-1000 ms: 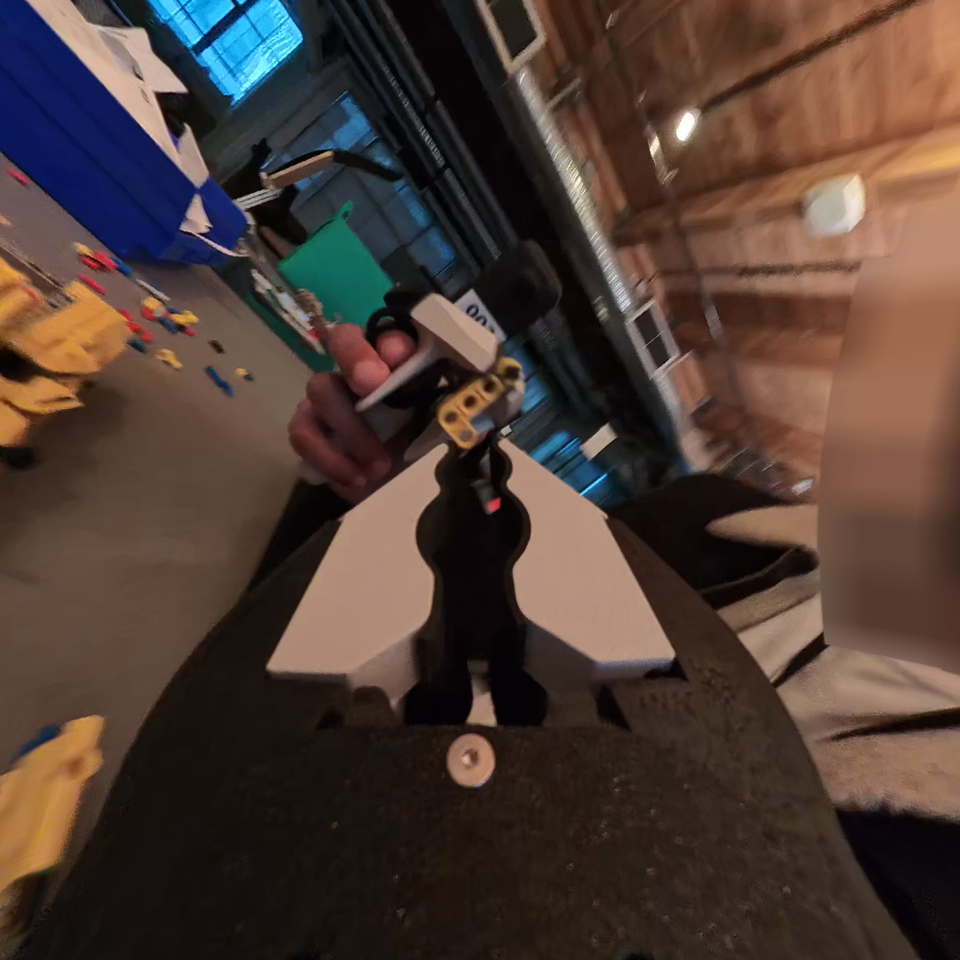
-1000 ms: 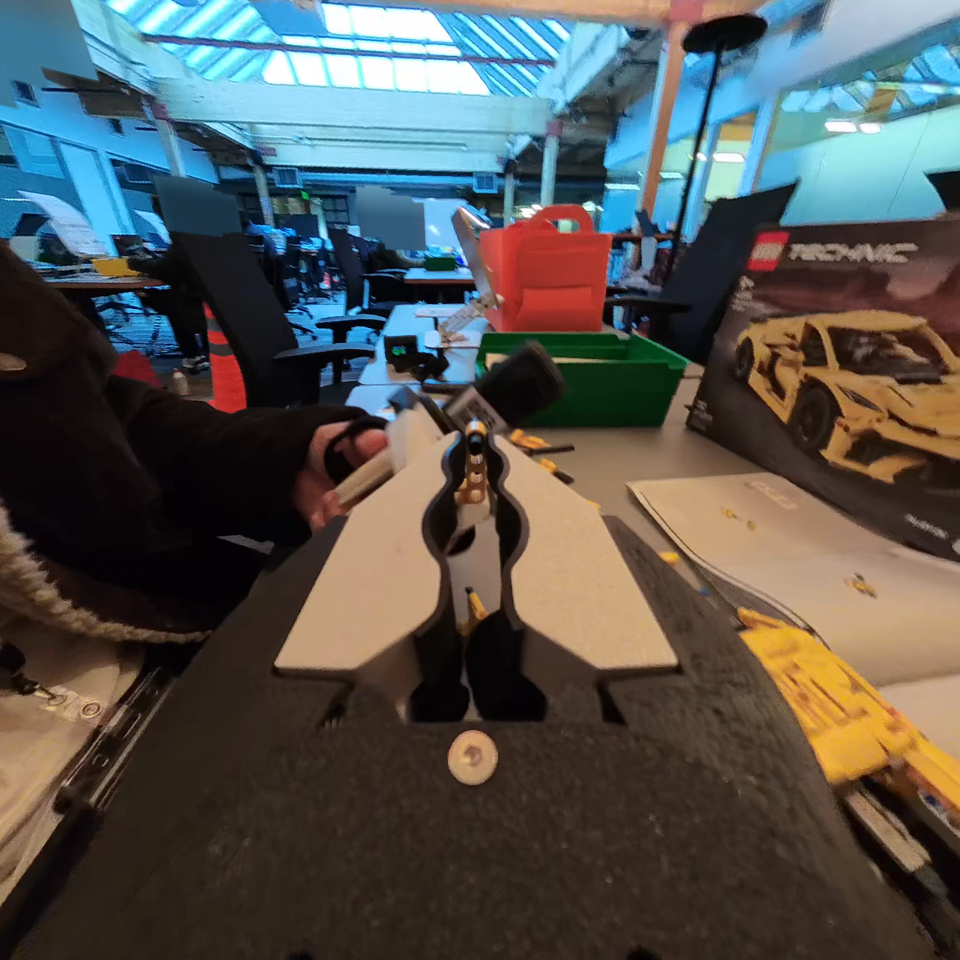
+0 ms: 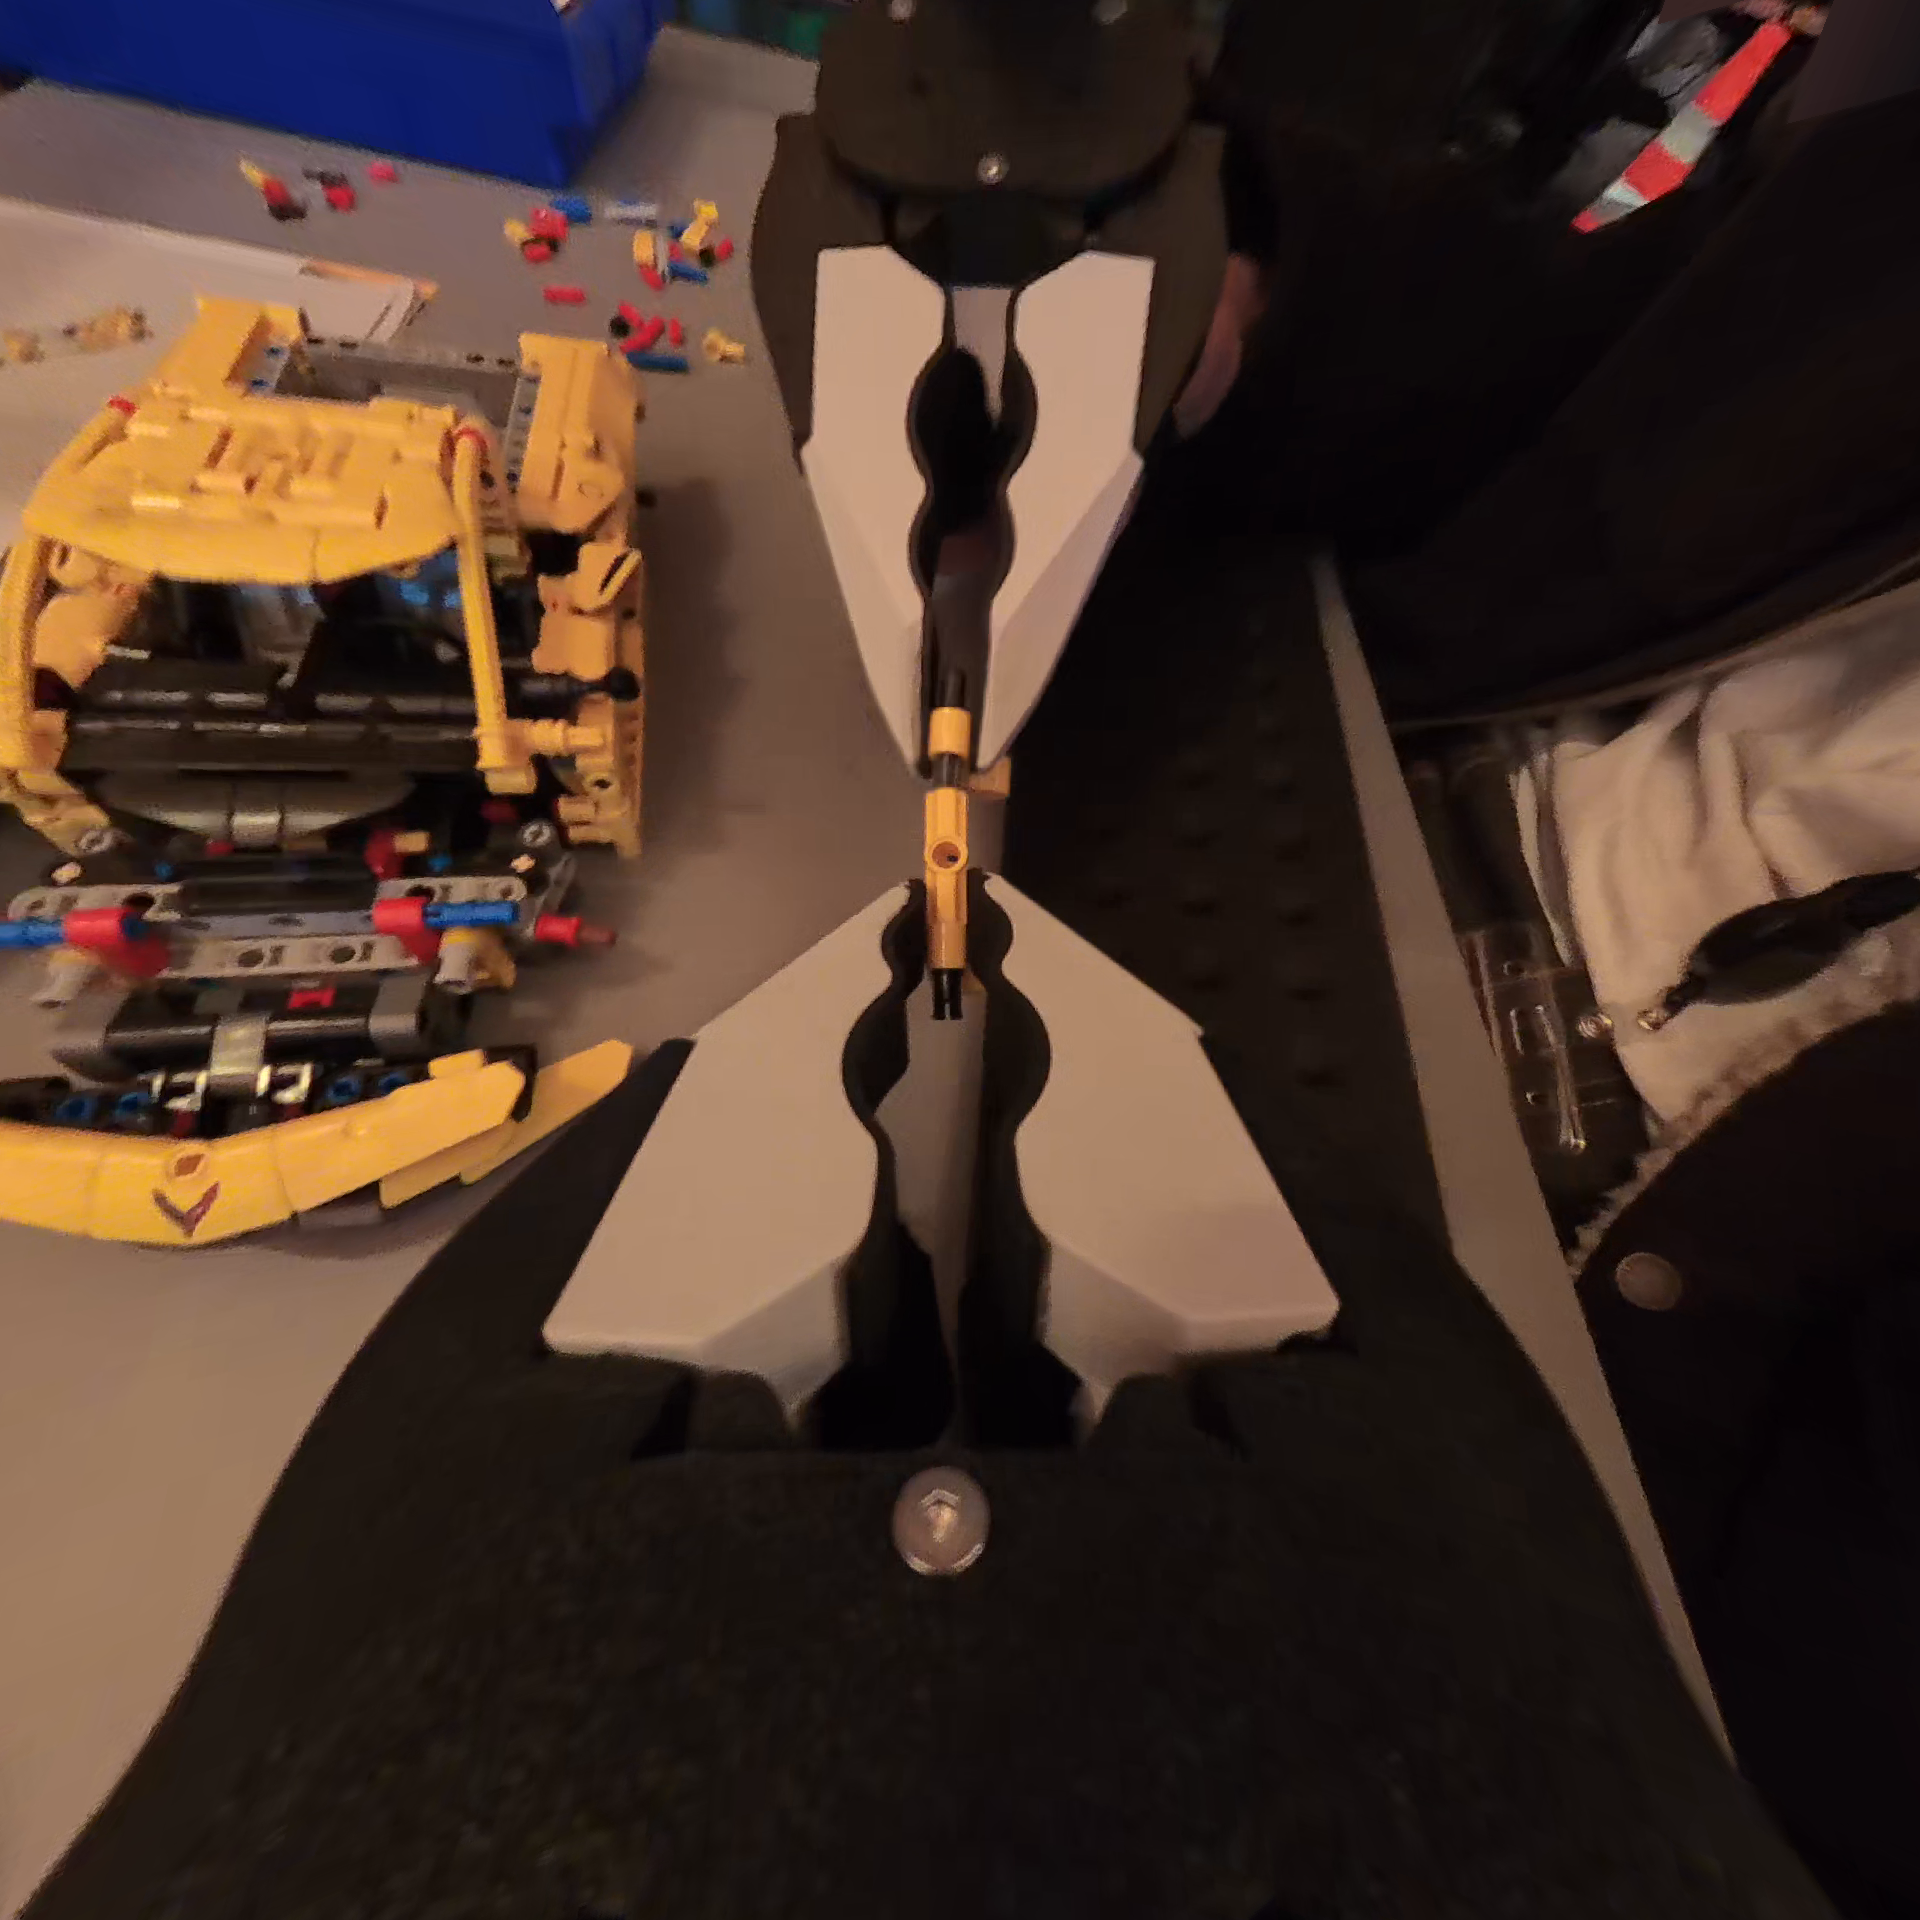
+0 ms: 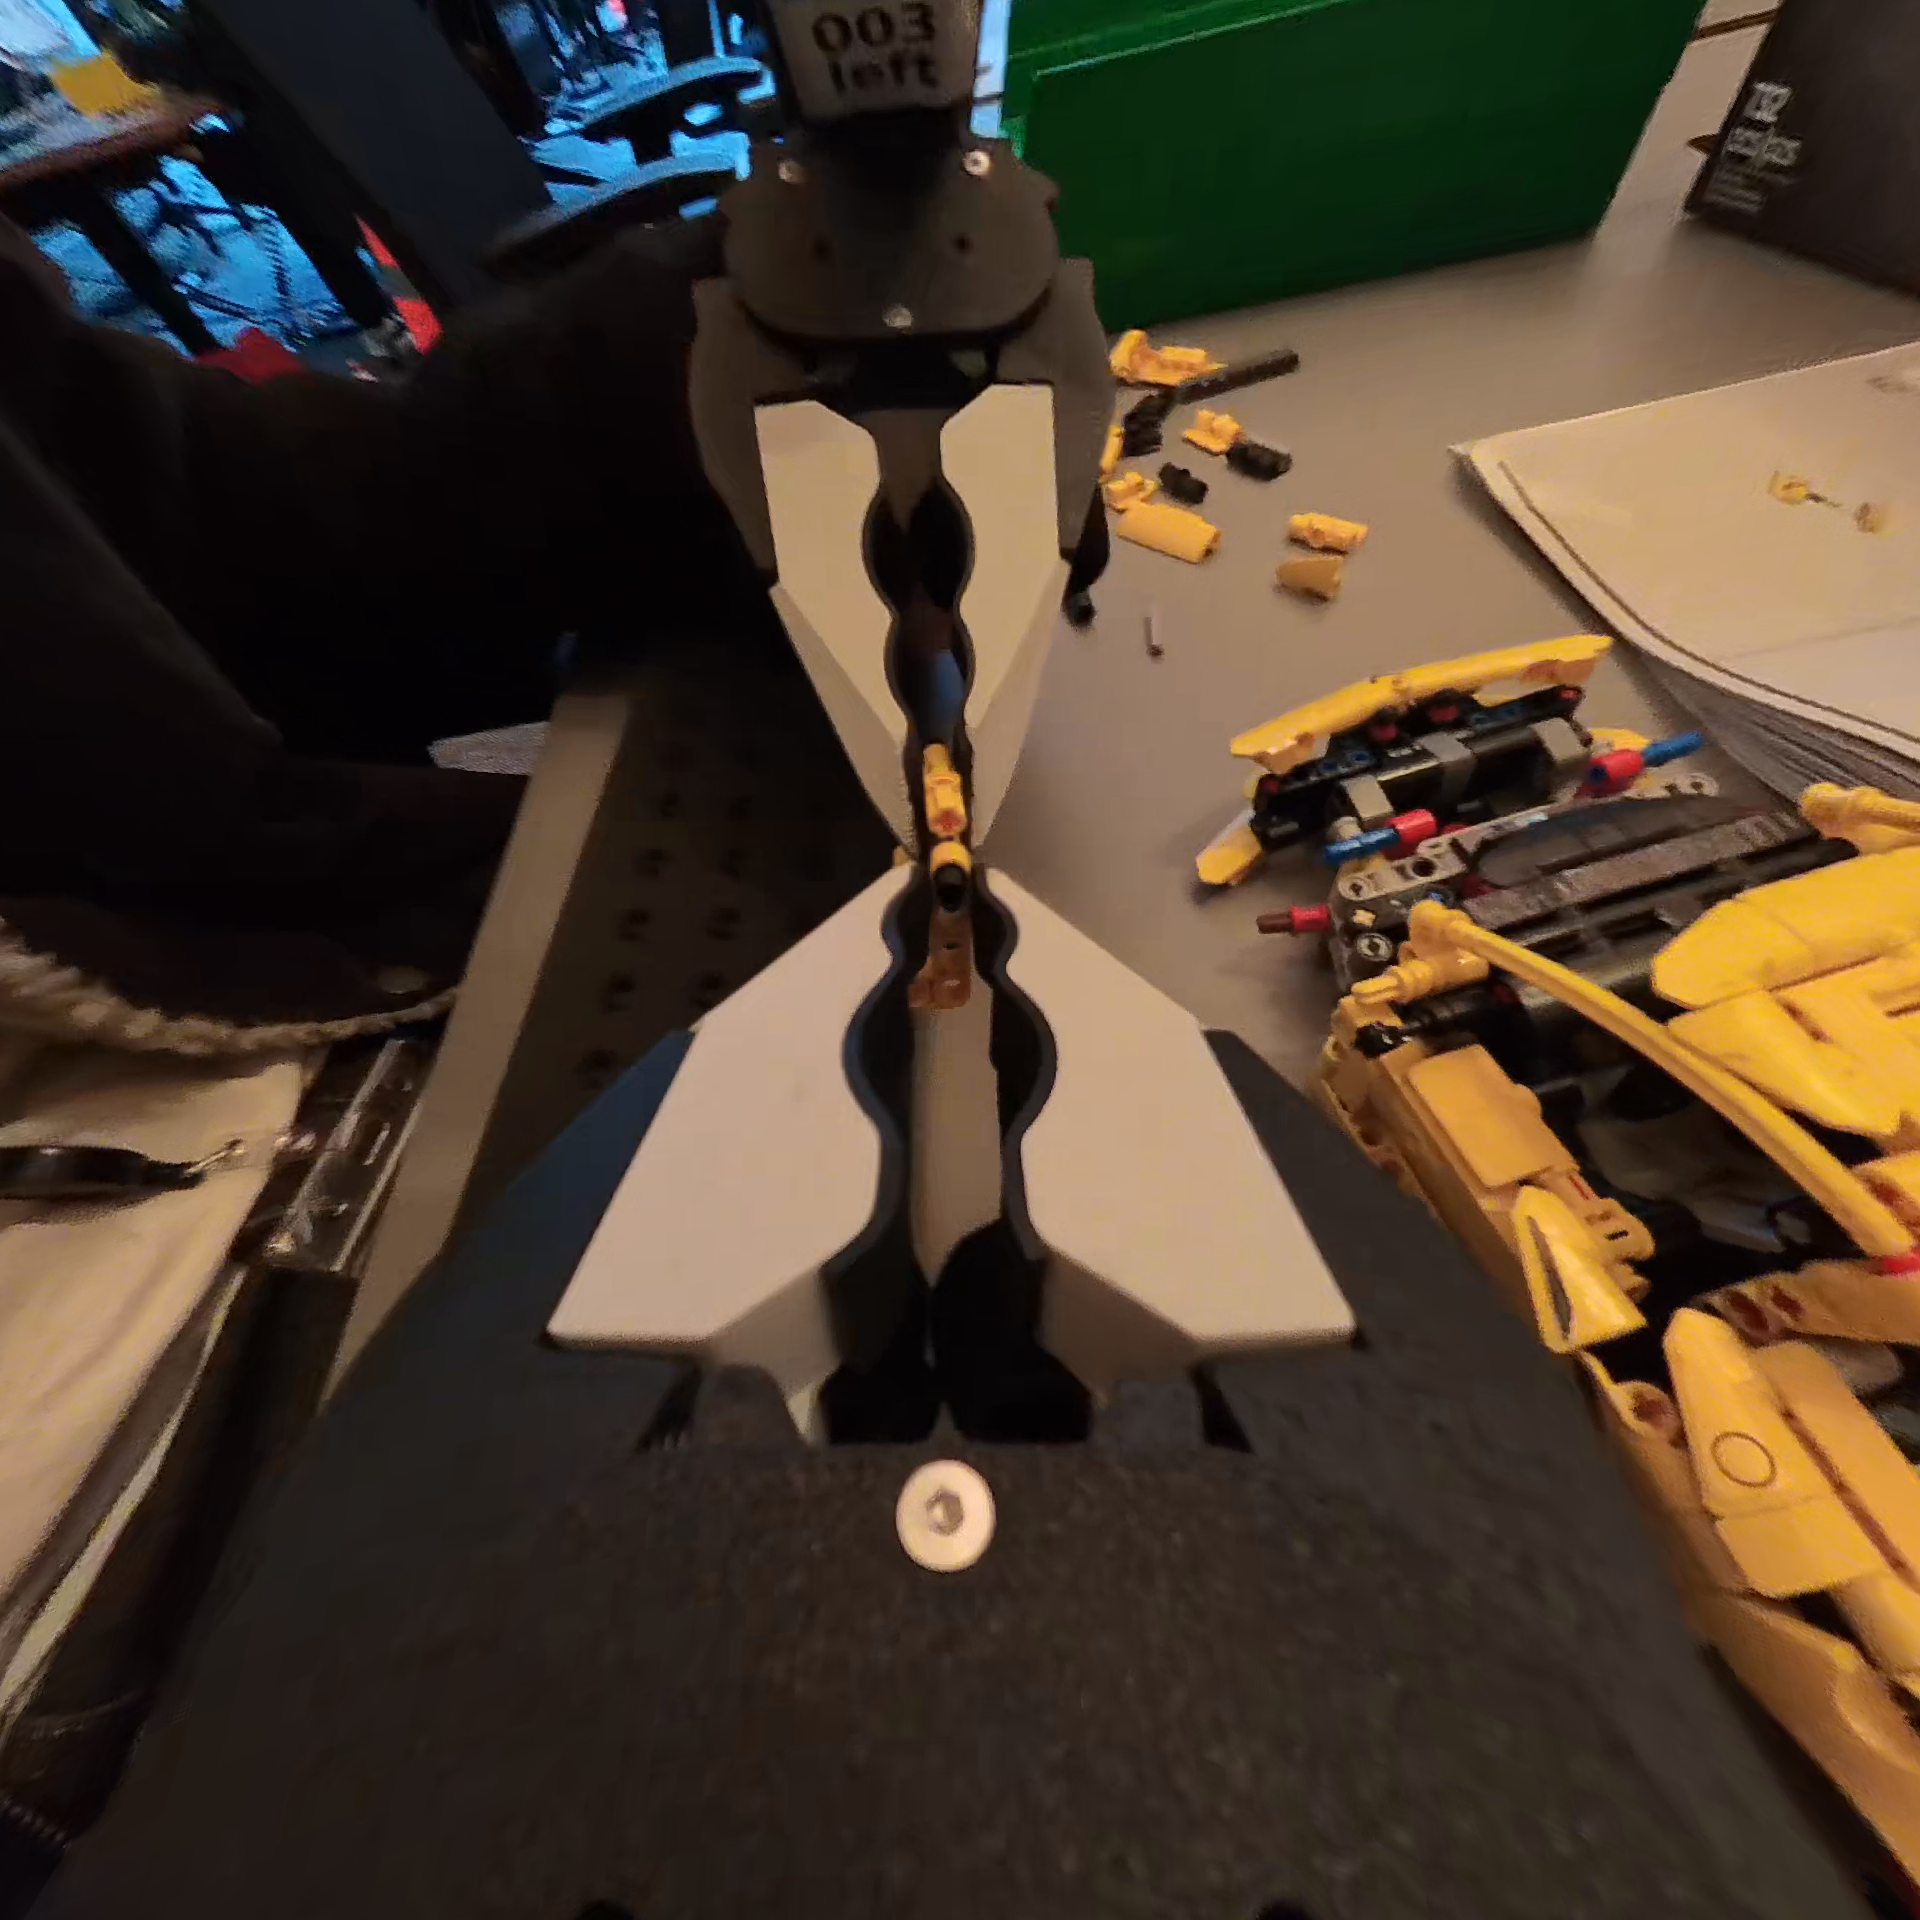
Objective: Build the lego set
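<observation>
Grey bench (image 3: 727, 623) is seen beneath; beside the yellow car (image 3: 312, 623), two small yellow pieces are held tip to tip, left gripper (image 3: 948, 914) and right gripper (image 4: 943, 914) fingers each clamped on one. Misalignment could pop either loose.

A green bin (image 4: 1340, 145) is seen beyond the claw, right of it — a blue bin (image 3: 312, 73) is seen far left in the other view.
</observation>
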